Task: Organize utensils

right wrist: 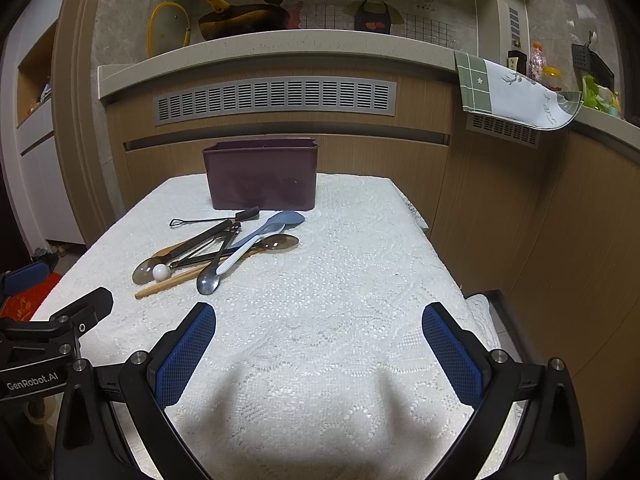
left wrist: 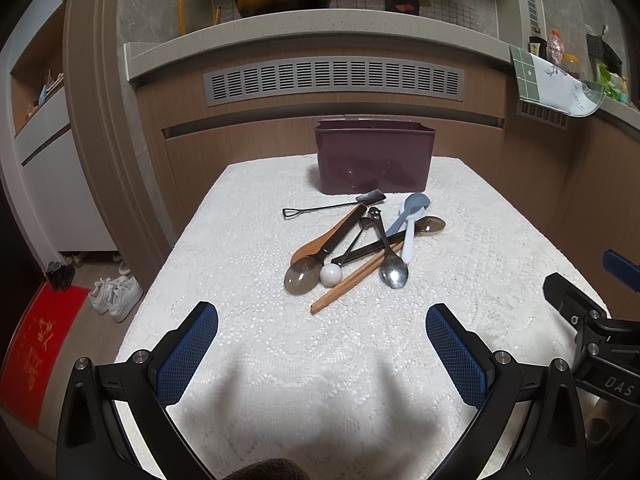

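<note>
A pile of utensils lies on the white lace tablecloth (left wrist: 248, 340): a metal spoon (left wrist: 394, 270), wooden chopsticks (left wrist: 352, 282), a pale blue spoon (left wrist: 412, 208), a white spoon (left wrist: 409, 240), a wooden spoon (left wrist: 324, 238), a black wire-handled scoop (left wrist: 332, 205) and dark ladles. Behind it stands a dark purple utensil bin (left wrist: 374, 156). My left gripper (left wrist: 322, 314) is open and empty, short of the pile. My right gripper (right wrist: 319, 314) is open and empty, to the right of the pile (right wrist: 216, 248); the bin (right wrist: 262, 174) is far left ahead.
The table backs onto a wooden kitchen counter (left wrist: 320, 28) with a vent grille (left wrist: 334, 80). A green-and-white cloth (right wrist: 516, 92) hangs off the counter at right. Shoes (left wrist: 116, 294) and a red mat (left wrist: 40, 344) lie on the floor to the left.
</note>
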Demonstrator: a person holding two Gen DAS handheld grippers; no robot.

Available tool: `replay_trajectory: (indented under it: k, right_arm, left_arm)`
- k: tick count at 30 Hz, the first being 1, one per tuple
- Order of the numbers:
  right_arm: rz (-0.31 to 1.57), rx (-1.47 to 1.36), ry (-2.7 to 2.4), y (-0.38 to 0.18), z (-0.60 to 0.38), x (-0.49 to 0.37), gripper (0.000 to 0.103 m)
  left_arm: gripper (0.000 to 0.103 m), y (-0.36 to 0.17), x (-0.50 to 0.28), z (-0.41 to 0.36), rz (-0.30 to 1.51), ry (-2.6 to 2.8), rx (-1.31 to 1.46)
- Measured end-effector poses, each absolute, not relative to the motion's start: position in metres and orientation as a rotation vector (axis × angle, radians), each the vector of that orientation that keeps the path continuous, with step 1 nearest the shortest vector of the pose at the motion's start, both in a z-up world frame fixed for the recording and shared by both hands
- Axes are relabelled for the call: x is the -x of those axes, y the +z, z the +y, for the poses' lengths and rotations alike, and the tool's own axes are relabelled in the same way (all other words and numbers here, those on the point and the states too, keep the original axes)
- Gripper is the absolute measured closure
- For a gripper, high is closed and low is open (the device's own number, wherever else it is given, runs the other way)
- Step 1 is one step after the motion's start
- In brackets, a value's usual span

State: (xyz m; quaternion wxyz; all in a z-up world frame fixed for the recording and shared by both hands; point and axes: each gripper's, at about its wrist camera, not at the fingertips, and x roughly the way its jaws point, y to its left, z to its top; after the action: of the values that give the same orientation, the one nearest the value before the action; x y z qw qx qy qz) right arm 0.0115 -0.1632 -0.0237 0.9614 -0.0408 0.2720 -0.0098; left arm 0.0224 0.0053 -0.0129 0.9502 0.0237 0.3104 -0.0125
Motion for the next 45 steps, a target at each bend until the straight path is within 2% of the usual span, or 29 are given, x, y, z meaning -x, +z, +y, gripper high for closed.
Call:
replay_trajectory:
  k: [6,12,16,17,19,22,24,31,35,38,42,45]
  right_arm:
    - [0.592,0.129,0.012,-0.018,-0.163,-0.046,0.0]
    - [0.721,0.201,0.101,-0.02,-0.148,-0.109,0.0]
    - [0.836,0.126,0.152,-0.028,-0.145,-0.164,0.001]
    - [0.856,0.105,0.137,-0.031,-0.145,-0.177,0.003]
    - [0.875,0.095,0.1,-0.037,-0.142,-0.199,0.022]
    - [0.918,0.102,0.099,-0.047,-0.137,-0.224,0.037]
    - [0.924,0.121,0.086,-0.051,-0.138,-0.232,0.038]
    - [0.947,0.101,0.068,-0.057,-0.166,-0.236,0.037]
    - [0.959,0.095,0.05,-0.062,-0.177,-0.234,0.037]
    - [0.971,0.06,0.05,-0.063,-0.179,-0.239,0.043]
    - [0.974,0.046,0.076,-0.06,-0.166,-0.25,0.048]
    - [0.988,0.034,0.116,-0.058,-0.152,-0.261,0.048]
  left_arm:
    - [0.0,-0.004,-0.07,0.028,0.649,-0.013,-0.052]
    - [0.0,0.007,-0.133,0.06,0.658,-0.016,-0.037]
    - [0.0,0.012,-0.177,0.076,0.673,-0.089,-0.011]
    - [0.0,0.012,-0.185,0.076,0.68,-0.116,-0.006]
    - [0.0,0.007,-0.209,0.075,0.712,-0.193,0.012]
    - [0.0,-0.013,-0.242,0.064,0.806,-0.294,0.01]
    - [0.0,-0.029,-0.258,0.051,0.88,-0.389,0.003]
    - [0.001,-0.046,-0.304,0.034,0.929,-0.483,0.018]
    - [0.02,-0.055,-0.315,0.041,0.982,-0.46,0.05]
    - [0.028,-0.063,-0.305,0.042,1.04,-0.478,0.078]
    - [0.029,-0.063,-0.269,0.036,1.058,-0.53,0.059]
    - [0.029,-0.062,-0.242,0.032,1.084,-0.574,0.06]
